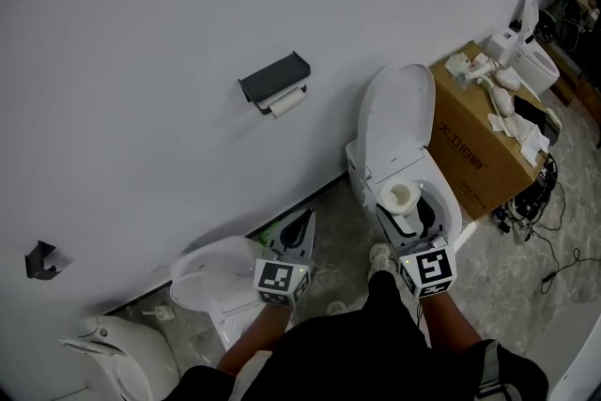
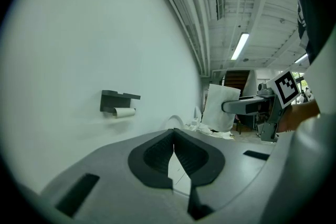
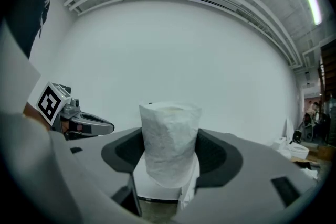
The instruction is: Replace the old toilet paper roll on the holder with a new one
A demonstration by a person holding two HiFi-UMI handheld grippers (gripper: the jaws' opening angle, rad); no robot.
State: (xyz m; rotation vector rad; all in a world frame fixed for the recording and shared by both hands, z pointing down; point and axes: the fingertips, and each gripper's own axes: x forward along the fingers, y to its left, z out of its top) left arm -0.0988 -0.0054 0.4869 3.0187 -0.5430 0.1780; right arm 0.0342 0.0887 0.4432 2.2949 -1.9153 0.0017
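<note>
Two grippers hang well short of the holder (image 1: 274,78) w/ old roll (image 1: 286,101) on it. Left gripper (image 1: 305,223): jaws pressed together, empty. Right gripper (image 1: 406,207), lower-right of holder, grips new roll (image 1: 398,194) upright, jaws wide.

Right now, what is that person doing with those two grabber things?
A person holds a gripper in each hand. The right gripper is clamped on a new toilet paper roll. The left gripper is shut and empty. The wall holder has the thin old roll on it, so nothing is swapped yet.
</note>
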